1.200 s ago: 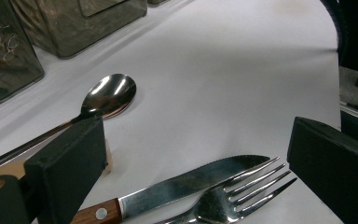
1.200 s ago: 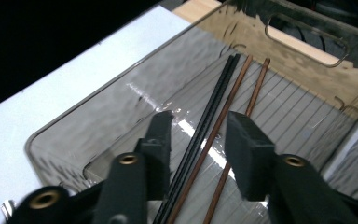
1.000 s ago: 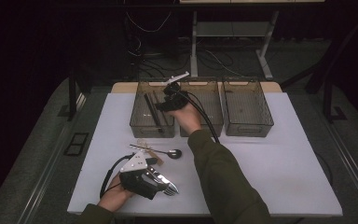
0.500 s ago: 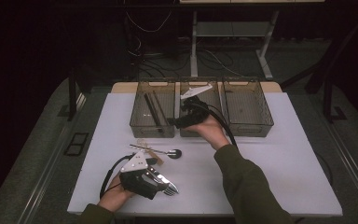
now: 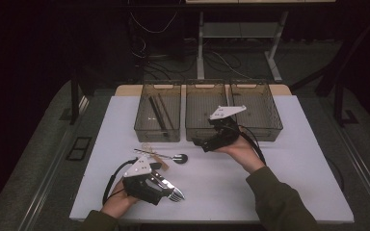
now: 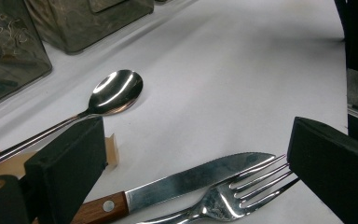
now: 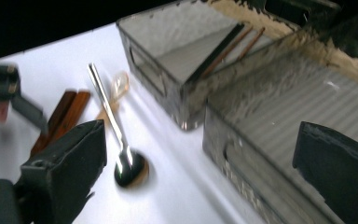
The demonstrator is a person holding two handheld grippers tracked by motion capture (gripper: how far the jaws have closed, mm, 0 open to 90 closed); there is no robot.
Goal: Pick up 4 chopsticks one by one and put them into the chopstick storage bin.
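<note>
On the white desk (image 5: pixel 270 178), just in front of three clear bins, the cutlery sorting is under way. The right tool (image 5: pixel 203 144) has just been opening its jaws and now holds nothing; it hangs low before the middle bin (image 5: pixel 206 126), jaws wide, pointing toward the loose pile. The left tool (image 5: pixel 166 188) sits at the near edge, jaws apart, straddling the fork (image 6: pixel 233 200) and knife (image 6: pixel 191 179) without pressing on either. The spoon (image 5: pixel 178 157) lies between the two tools, bowl toward the right, handle running left over a pale wooden utensil (image 5: pixel 155 156). Two dark sticks, probably chopsticks (image 5: pixel 156 113), lie in the left bin (image 5: pixel 144 126); the right bin (image 5: pixel 270 126) looks bare. Judgement: the spoon is the likely next pick for the right tool. To do it well, come down over the handle rather than the bowl, jaws square across the shaft, and close low so the pads catch the thin metal instead of skidding on the desk. Take care that the handle rests on the wooden piece, which may lift or drag with it. Left tool should keep clear.
</note>
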